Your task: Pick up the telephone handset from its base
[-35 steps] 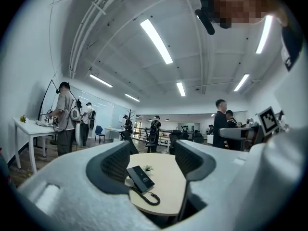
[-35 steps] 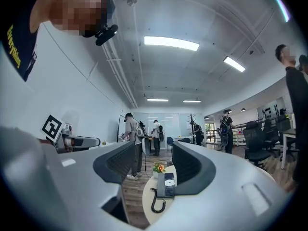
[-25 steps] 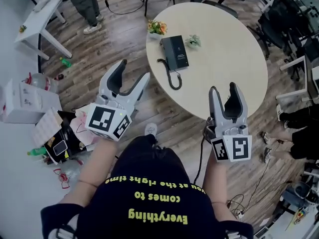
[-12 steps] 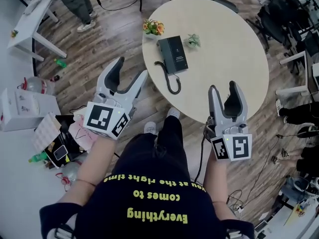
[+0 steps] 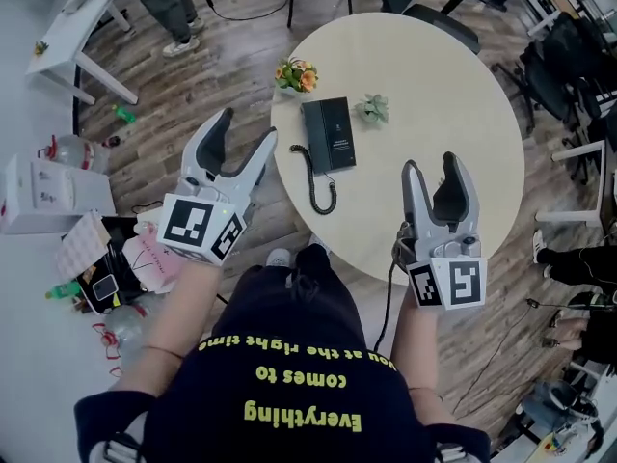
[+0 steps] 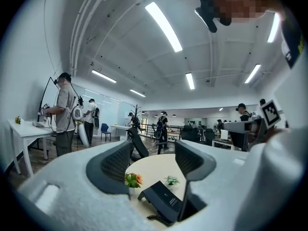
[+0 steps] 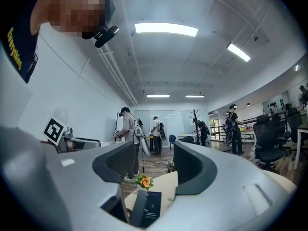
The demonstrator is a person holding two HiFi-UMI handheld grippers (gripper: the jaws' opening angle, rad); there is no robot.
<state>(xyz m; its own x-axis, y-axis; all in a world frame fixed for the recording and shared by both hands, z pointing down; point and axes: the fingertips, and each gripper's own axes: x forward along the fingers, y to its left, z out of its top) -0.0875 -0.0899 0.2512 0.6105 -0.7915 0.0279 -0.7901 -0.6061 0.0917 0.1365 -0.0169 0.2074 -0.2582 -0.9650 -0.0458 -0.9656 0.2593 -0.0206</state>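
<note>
Standing at a round pale worktop (image 5: 434,75), a person is holding a gripper in each hand, and the task is only beginning. The black telephone handset (image 5: 309,135) appears to be resting along the left side of its base (image 5: 337,135), in the upper middle of the frame. Its coiled cord (image 5: 323,189) is trailing toward the near edge. Nothing is being lifted yet; reaching, closing and raising are all left to do.

The left gripper (image 5: 247,128) is hovering just off the worktop's left edge, its fingers spread wide and empty. The handset is lying a little to their right. The right gripper (image 5: 432,165) is hanging over the near rim at lower right, its fingers likewise wide apart and gripping nothing, with the telephone up and to the left. Flowers (image 5: 297,73) and a small plant (image 5: 372,109) are sitting beyond the telephone.
</note>
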